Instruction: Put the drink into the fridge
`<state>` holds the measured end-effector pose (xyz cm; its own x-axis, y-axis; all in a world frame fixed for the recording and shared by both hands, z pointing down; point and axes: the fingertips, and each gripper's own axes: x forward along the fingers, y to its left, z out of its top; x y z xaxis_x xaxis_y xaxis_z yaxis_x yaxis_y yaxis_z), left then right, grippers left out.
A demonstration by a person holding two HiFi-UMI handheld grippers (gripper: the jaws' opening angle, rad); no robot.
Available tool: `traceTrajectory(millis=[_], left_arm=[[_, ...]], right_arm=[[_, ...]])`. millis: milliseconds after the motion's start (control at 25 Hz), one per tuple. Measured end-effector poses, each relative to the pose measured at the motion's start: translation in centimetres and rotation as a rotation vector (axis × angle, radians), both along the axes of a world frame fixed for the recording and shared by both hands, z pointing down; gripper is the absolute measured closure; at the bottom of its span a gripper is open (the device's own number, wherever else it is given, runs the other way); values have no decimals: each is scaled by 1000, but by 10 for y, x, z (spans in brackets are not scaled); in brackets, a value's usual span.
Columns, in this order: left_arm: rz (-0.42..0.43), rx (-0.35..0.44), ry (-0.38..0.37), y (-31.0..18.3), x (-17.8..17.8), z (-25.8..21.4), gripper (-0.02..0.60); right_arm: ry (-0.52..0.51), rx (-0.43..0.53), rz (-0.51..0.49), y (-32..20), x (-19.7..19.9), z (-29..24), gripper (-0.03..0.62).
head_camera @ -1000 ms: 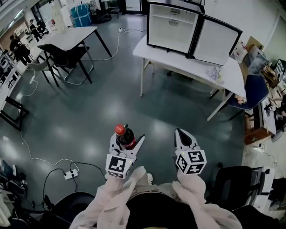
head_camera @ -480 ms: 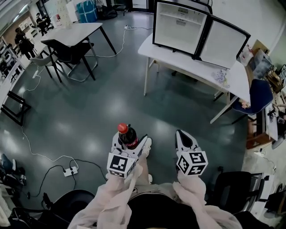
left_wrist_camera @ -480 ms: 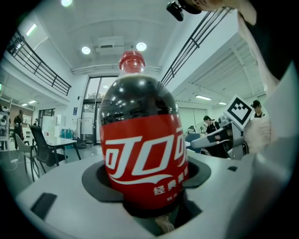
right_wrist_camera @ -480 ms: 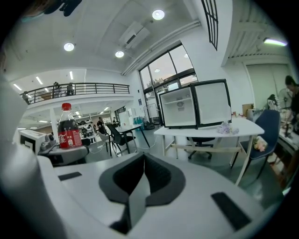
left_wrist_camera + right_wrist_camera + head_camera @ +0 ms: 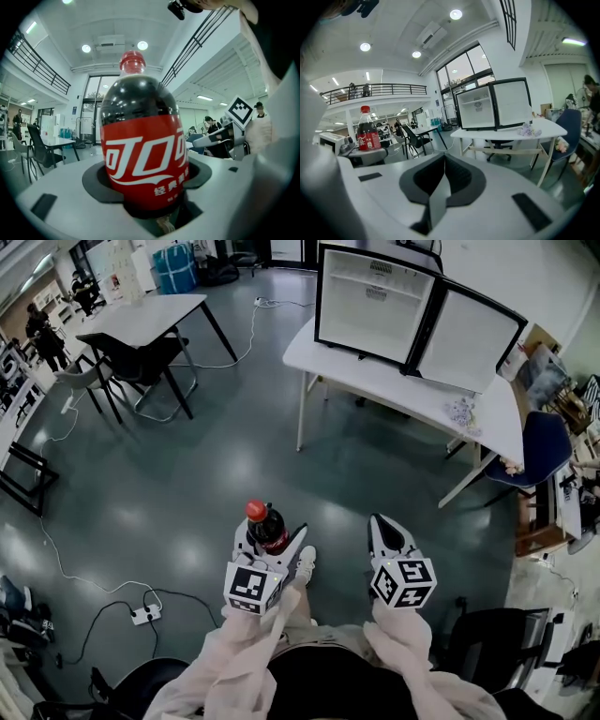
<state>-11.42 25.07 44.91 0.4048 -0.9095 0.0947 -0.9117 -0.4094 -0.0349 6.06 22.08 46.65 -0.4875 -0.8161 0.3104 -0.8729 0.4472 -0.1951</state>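
We hold 2 tongs above a grey floor [image 5: 234, 456]. The left tongs [image 5: 270, 532] pinch an upright cola bottle [image 5: 140, 154] with a red cap; its red label carries white Chinese Coca-Cola lettering. The right tongs [image 5: 442, 161] are pressed together, empty. Well ahead, a fridge [image 5: 373, 298] stands open on a white table [image 5: 394, 381].

The bottle [image 5: 265, 527] stands upright between the jaws of the left gripper [image 5: 269, 538], with the right gripper [image 5: 377, 519] near it on the right. Well ahead, the fridge [image 5: 370, 301] sits on a table [image 5: 394, 385], its door [image 5: 469, 329] swung out to the right. A chair [image 5: 525, 442] stands at that table's right end. Far left is a second table [image 5: 150, 317] with a chair [image 5: 139, 357] before it. A power strip [image 5: 145, 615] lies on the floor [image 5: 206, 484], left of the left gripper.
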Motion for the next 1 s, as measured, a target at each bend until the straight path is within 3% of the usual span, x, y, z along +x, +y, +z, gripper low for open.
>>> traceTrajectory(millis=[1000], left_arm=[[43, 25, -14, -235, -42, -29, 252]], right_arm=[[-18, 26, 92, -227, -28, -29, 580]])
